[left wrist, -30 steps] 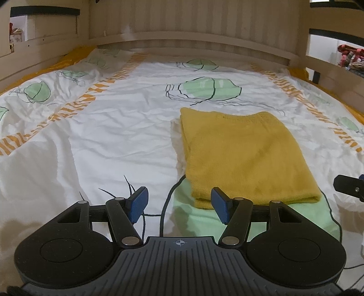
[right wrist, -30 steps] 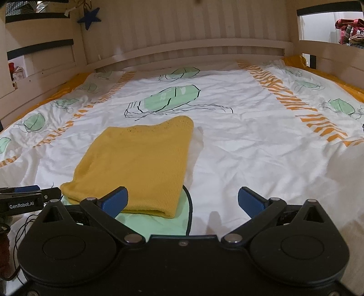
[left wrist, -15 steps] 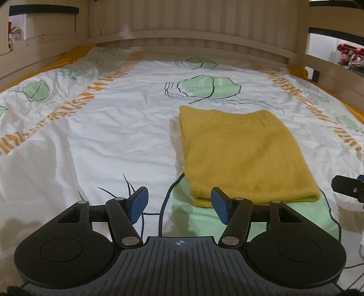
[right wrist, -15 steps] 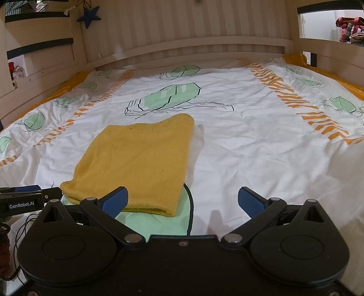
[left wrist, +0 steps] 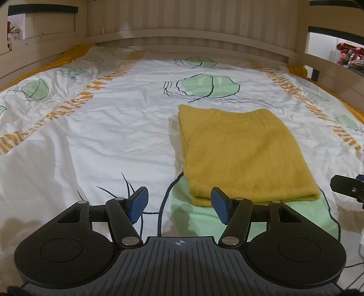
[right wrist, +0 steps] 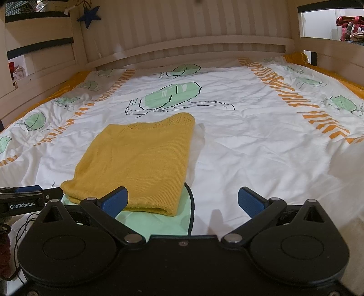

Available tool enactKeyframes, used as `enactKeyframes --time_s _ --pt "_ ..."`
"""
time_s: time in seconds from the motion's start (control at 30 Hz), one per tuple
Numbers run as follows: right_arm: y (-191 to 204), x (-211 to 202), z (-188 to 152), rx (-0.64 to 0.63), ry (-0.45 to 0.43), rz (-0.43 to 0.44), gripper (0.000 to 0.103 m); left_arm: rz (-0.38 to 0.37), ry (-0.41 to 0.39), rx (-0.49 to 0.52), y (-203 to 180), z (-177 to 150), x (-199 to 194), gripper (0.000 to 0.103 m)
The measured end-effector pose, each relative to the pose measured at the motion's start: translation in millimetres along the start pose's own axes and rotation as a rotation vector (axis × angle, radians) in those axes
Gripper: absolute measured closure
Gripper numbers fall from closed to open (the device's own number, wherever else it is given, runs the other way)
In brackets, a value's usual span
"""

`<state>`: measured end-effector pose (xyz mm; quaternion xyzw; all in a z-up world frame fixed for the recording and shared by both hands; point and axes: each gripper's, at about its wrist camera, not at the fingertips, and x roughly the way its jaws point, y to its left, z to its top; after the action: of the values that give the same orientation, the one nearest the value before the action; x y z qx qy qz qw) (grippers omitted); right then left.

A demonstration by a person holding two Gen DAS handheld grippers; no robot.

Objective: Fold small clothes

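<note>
A yellow knitted garment [left wrist: 245, 154] lies folded into a flat rectangle on the white bed cover [left wrist: 102, 141]. In the right wrist view the same garment [right wrist: 138, 159] sits left of centre. My left gripper [left wrist: 179, 205] hovers open just before the garment's near left corner, nothing between its blue pads [left wrist: 137, 203]. My right gripper [right wrist: 182, 201] is open wide near the garment's near right corner, holding nothing. The right gripper's tip shows at the left wrist view's right edge, and the left gripper's tip at the right wrist view's left edge.
The bed cover has green leaf prints [left wrist: 204, 85] and orange striped bands [right wrist: 293, 98]. A slatted wooden headboard [right wrist: 186, 47] and side rails [left wrist: 34, 63] enclose the bed. A dark blue star [right wrist: 89, 16] hangs at the upper left. A thin cable [right wrist: 20, 230] lies by the near left.
The view of both cameras shifted very slightly; the garment and both grippers stay as they were.
</note>
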<state>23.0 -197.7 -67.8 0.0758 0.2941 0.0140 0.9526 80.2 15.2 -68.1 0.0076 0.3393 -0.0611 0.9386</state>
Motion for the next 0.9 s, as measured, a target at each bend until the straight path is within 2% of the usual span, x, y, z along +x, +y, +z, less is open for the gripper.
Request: enactKeyframes --time_s 0.9 --pt "6.4 0.3 -4.5 0.005 0.010 0.004 0.001 -0.002 0.004 0.001 -1.2 -1.1 0.3 0.044"
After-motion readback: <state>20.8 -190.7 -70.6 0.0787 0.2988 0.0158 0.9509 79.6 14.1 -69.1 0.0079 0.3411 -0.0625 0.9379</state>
